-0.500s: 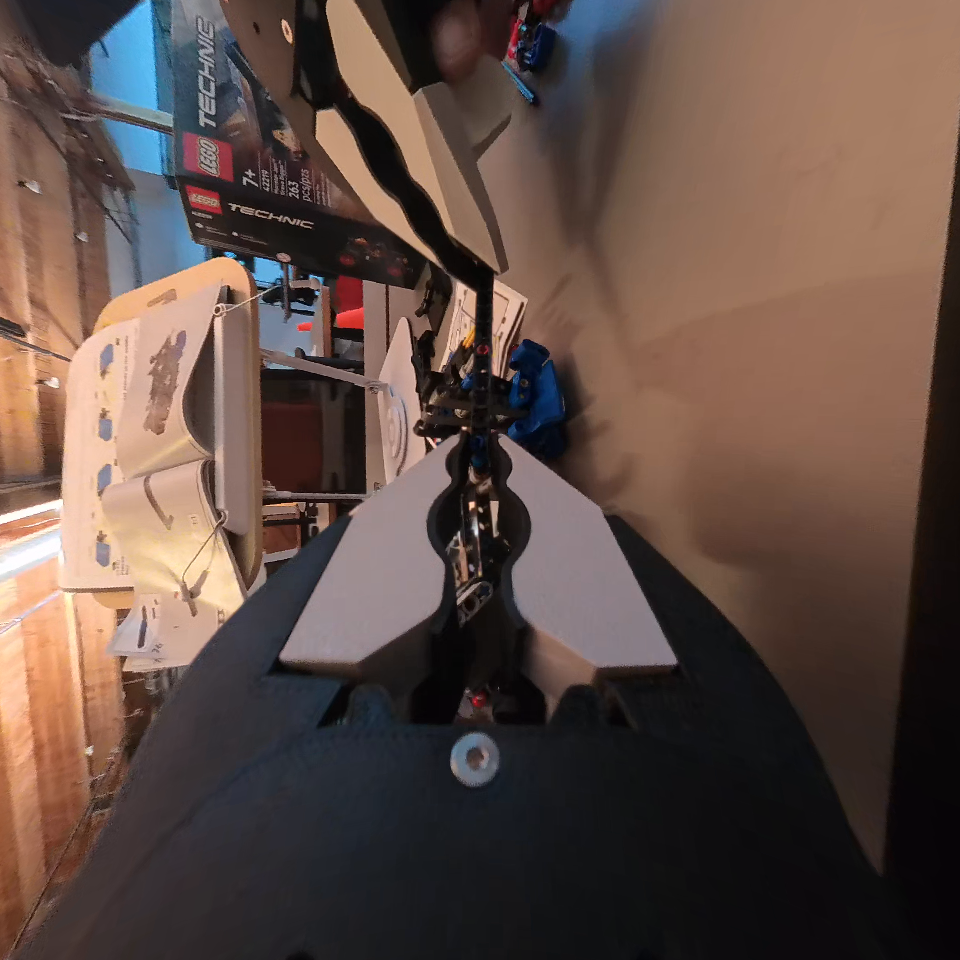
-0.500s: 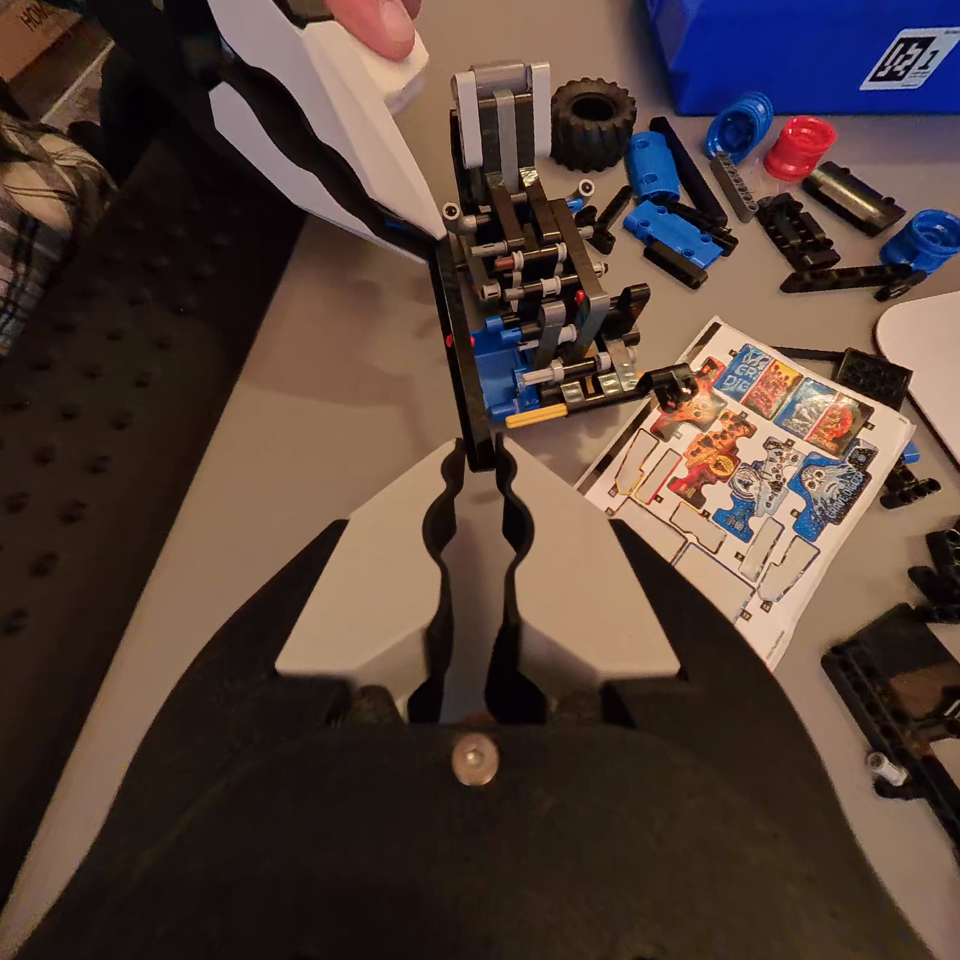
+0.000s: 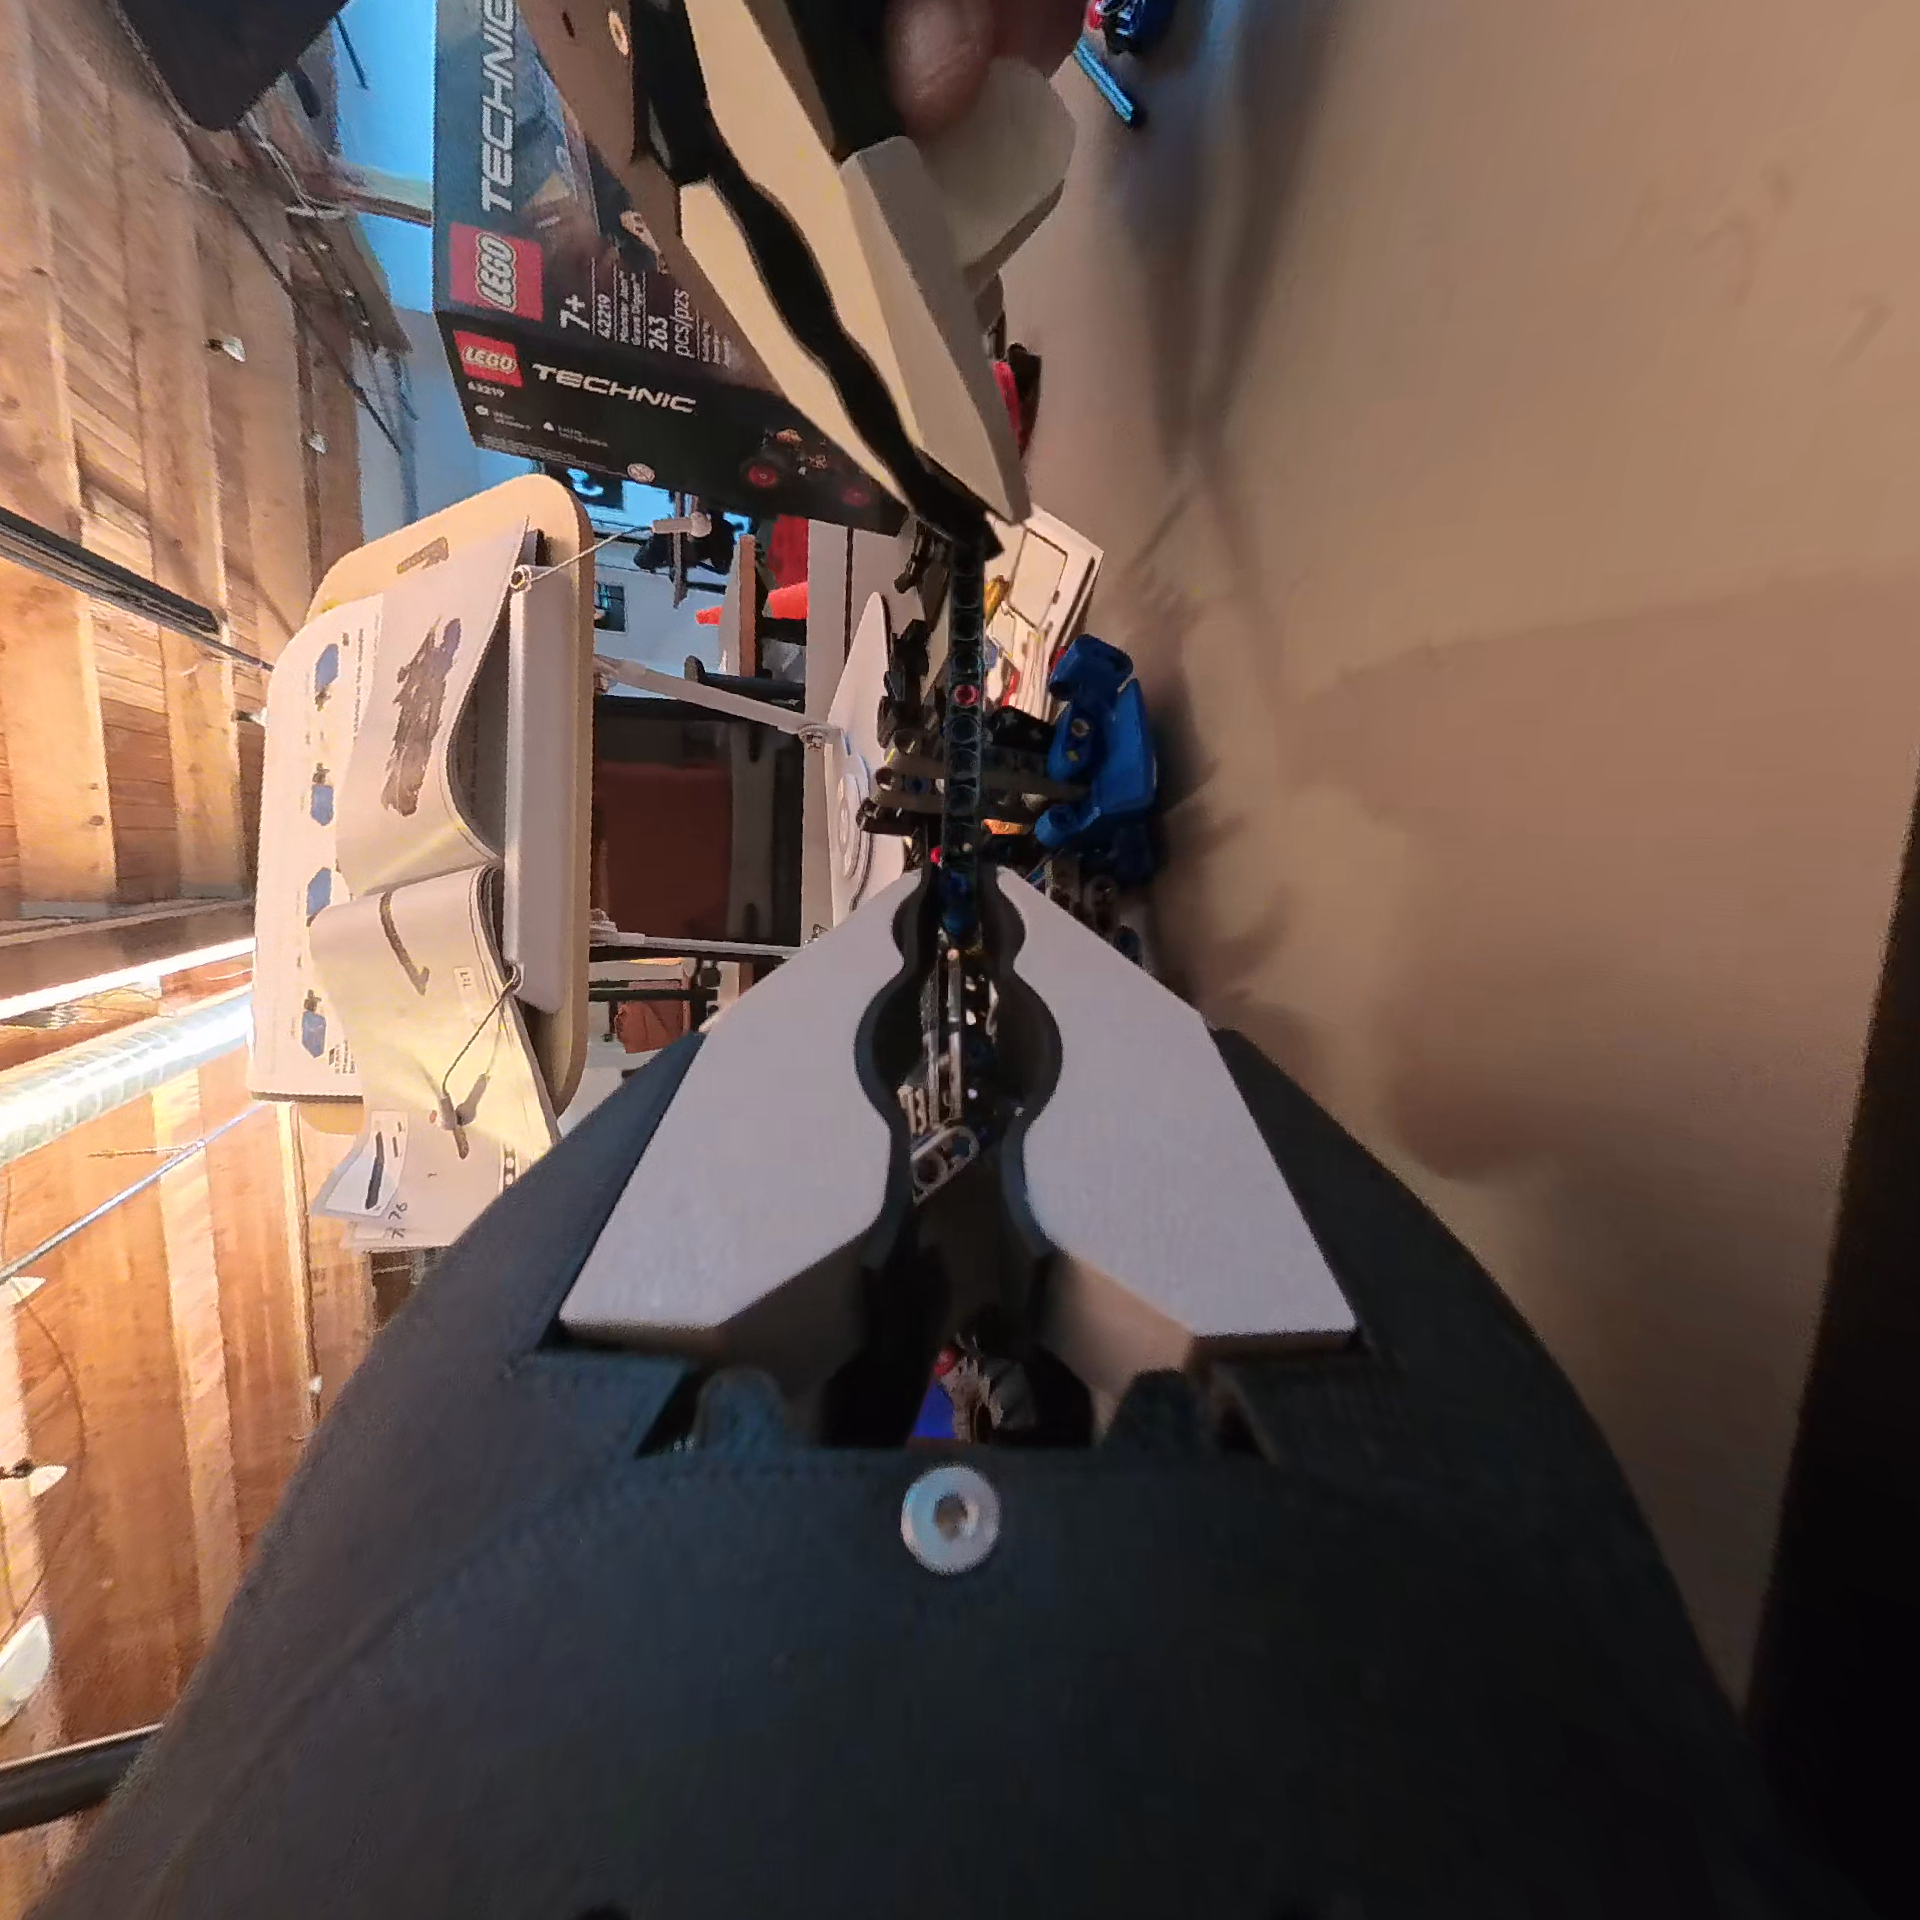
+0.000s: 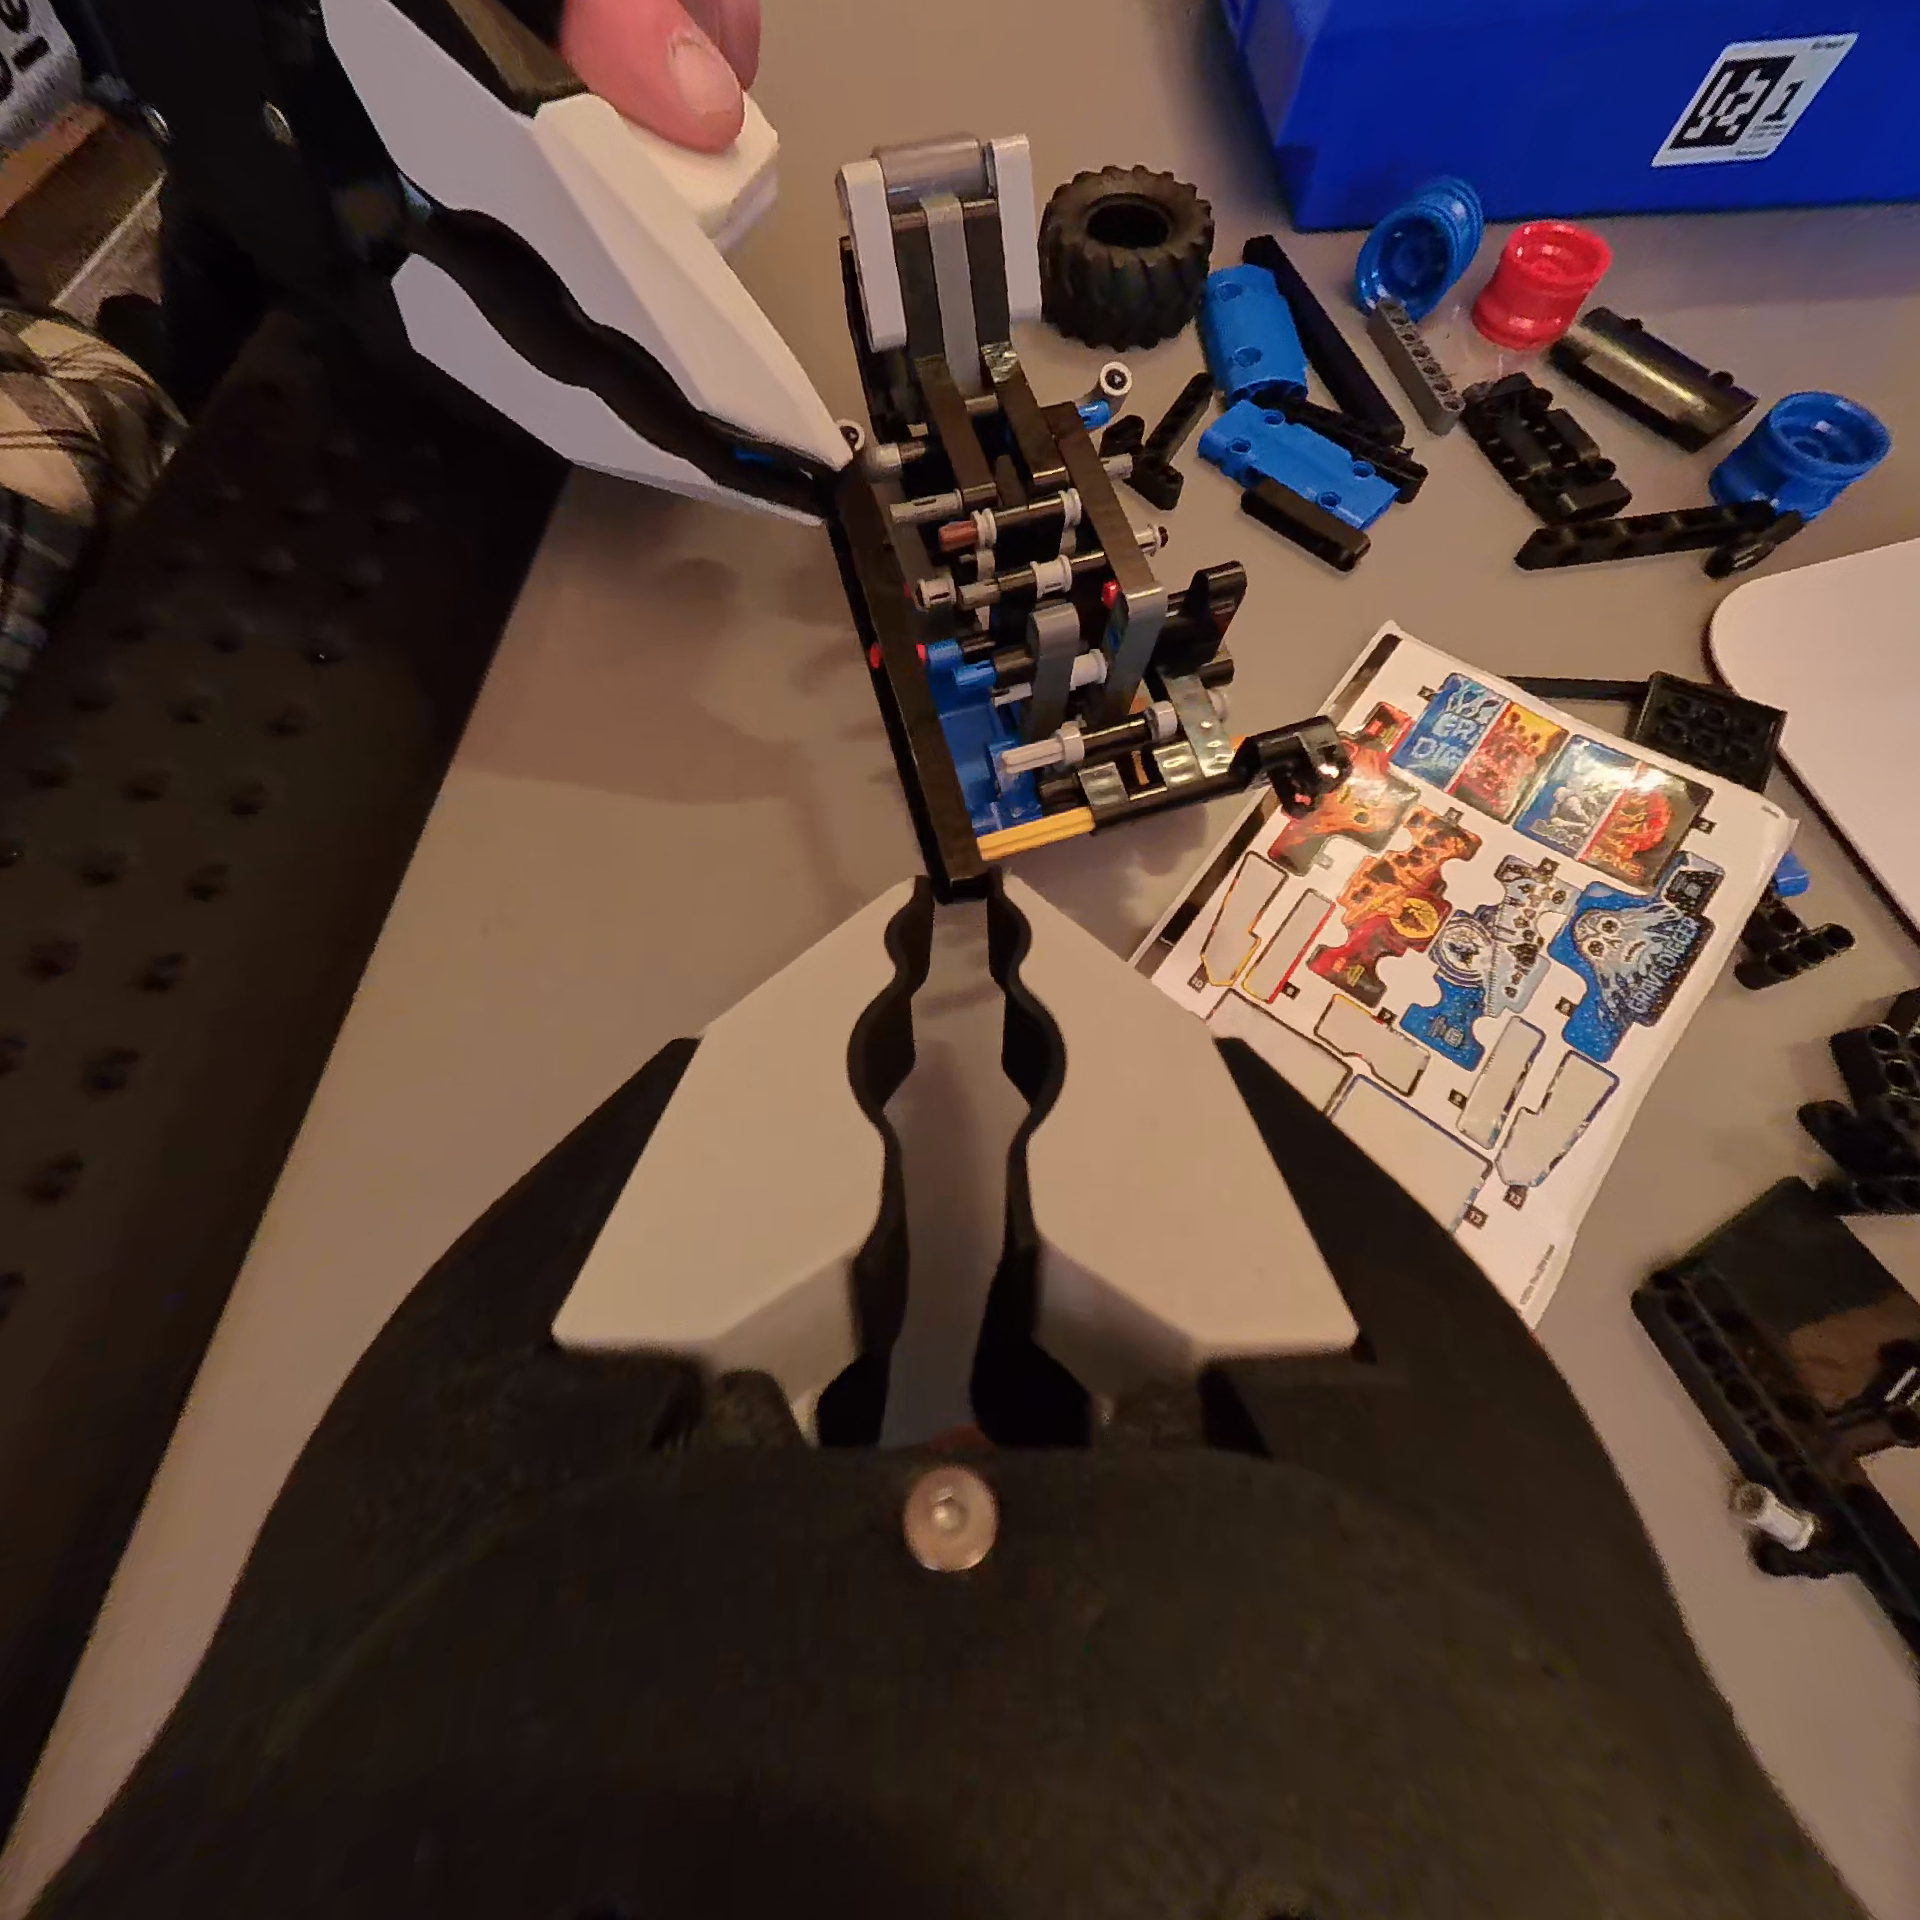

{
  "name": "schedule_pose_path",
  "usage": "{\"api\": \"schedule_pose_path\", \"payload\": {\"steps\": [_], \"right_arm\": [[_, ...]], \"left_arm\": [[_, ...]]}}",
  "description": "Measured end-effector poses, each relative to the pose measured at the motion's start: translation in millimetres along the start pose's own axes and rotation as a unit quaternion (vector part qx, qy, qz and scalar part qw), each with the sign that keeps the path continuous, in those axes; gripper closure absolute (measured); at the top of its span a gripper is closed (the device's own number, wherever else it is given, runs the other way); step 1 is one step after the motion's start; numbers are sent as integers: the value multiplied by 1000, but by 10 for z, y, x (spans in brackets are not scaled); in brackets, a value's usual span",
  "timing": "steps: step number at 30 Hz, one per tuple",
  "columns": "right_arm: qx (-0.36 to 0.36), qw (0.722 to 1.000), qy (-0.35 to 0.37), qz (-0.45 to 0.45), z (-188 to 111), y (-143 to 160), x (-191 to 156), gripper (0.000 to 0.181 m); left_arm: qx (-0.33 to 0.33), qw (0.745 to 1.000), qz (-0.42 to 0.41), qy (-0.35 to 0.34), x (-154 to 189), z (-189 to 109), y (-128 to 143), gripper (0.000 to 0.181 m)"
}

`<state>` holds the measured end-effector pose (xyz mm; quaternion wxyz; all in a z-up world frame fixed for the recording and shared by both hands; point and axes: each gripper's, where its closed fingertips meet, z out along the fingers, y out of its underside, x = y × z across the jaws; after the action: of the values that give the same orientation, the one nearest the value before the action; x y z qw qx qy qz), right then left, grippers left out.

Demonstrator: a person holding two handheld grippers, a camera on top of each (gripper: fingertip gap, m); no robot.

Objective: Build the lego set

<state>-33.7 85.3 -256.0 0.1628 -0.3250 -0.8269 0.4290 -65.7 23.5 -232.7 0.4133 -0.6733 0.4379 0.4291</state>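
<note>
Item: partly built lego chassis [image 4: 1023, 582], stood on edge on the desk [image 4: 582, 831]. Its black side beam is clamped near one end by the right gripper [image 4: 958, 891] and at the far end by the left gripper [image 3: 954, 935]. Step judged: repositioning mid-build; a steady hold is called for next. Blue bin [image 4: 1538, 94], beyond the loose parts: contents unseen.
</note>
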Motion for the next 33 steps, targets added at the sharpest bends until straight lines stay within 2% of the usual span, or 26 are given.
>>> {"api": "schedule_pose_path", "payload": {"steps": [18,33], "right_arm": [[-20,1000,16,-8,106,36,19,174],[-10,999,46,6,122,0,127,174]], "left_arm": [[-1,1000,17,-9,25,-39,31,176],[-23,999,8,-21,23,5,142,174]]}}
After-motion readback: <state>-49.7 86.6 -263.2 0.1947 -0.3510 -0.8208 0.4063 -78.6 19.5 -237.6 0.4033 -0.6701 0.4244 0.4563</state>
